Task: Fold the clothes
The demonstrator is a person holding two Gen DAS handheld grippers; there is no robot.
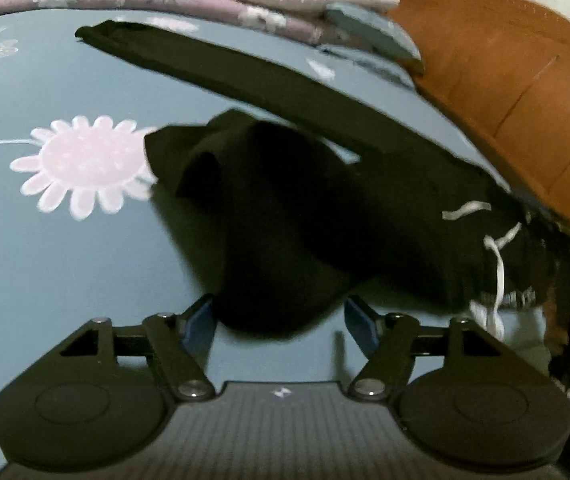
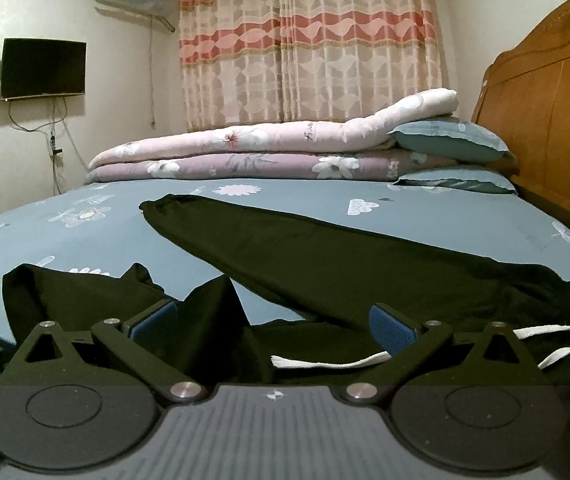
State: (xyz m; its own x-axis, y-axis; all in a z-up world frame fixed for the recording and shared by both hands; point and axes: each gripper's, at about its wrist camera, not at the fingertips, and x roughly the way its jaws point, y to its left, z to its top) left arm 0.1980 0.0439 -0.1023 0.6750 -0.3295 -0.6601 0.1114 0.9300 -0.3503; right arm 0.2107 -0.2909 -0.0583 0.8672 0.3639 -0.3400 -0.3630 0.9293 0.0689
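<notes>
Black drawstring trousers [image 2: 325, 256] lie on the blue flowered bedsheet [image 2: 97, 240]. One leg stretches flat toward the far left; the other is bunched near me. White drawstrings [image 2: 325, 361] lie at the waistband. In the left wrist view the trousers [image 1: 293, 208] show a bunched fold sitting between the blue pads of my left gripper [image 1: 279, 318], whose jaws stand wide apart around it. My right gripper [image 2: 271, 322] is open too, low over the crumpled leg and waistband, with a peak of black cloth between its pads [image 2: 389, 330].
Folded pink and purple quilts [image 2: 265, 148] and blue pillows [image 2: 453, 140] lie at the far side of the bed. A wooden headboard [image 2: 553, 120] stands at the right. A curtain [image 2: 309, 40] and wall TV [image 2: 43, 69] are behind.
</notes>
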